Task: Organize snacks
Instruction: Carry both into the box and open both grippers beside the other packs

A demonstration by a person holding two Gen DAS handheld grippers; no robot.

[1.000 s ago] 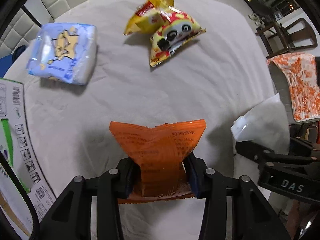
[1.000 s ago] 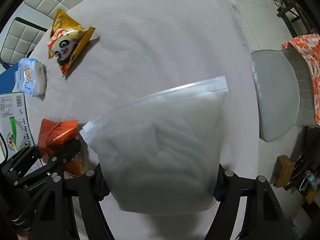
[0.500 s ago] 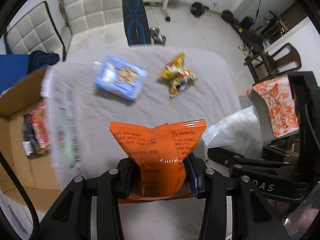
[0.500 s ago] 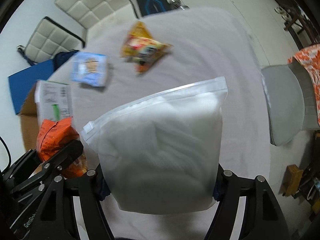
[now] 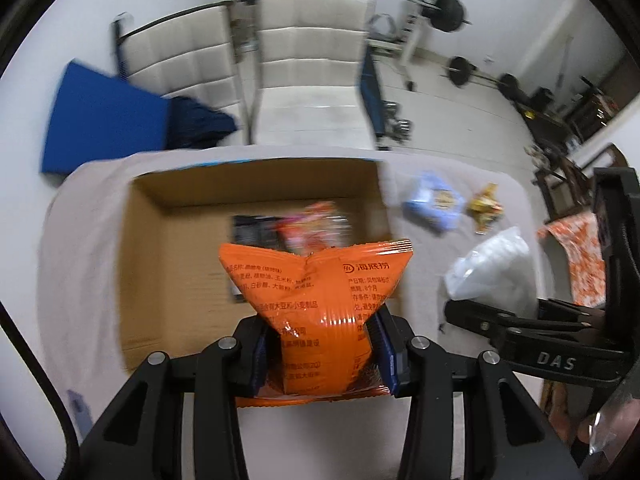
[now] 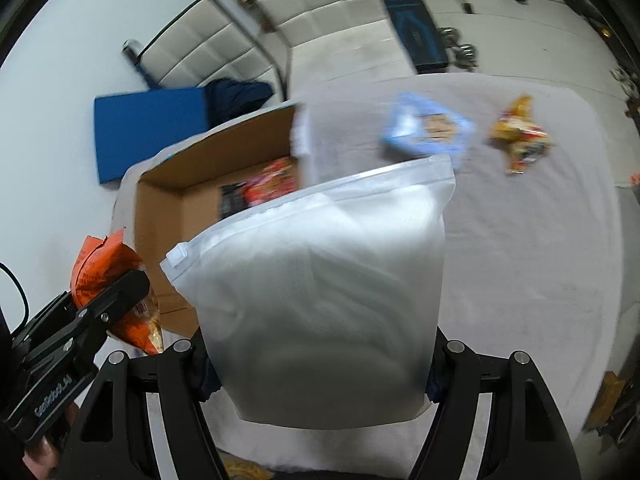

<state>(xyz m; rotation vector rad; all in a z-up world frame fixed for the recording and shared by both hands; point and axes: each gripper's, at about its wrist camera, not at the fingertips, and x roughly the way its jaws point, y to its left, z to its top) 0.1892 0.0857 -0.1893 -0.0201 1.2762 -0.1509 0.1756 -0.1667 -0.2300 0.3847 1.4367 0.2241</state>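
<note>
My left gripper is shut on an orange snack packet, held upright above the near side of an open cardboard box. Inside the box lie a red-pink packet and a dark packet. My right gripper is shut on a frosted white zip bag, to the right of the box. On the grey cloth beyond lie a light blue packet and a yellow-red snack bag. The left gripper with its orange packet shows at the lower left of the right wrist view.
The grey-covered table has bare cloth to the right. Two white padded chairs stand behind it. A blue mat and weights lie on the floor. An orange-patterned cloth hangs at the right.
Both grippers have swung left and tilted up with their loads. The box now lies straight ahead of the orange packet, and the blue and yellow packets have slid to the right.
</note>
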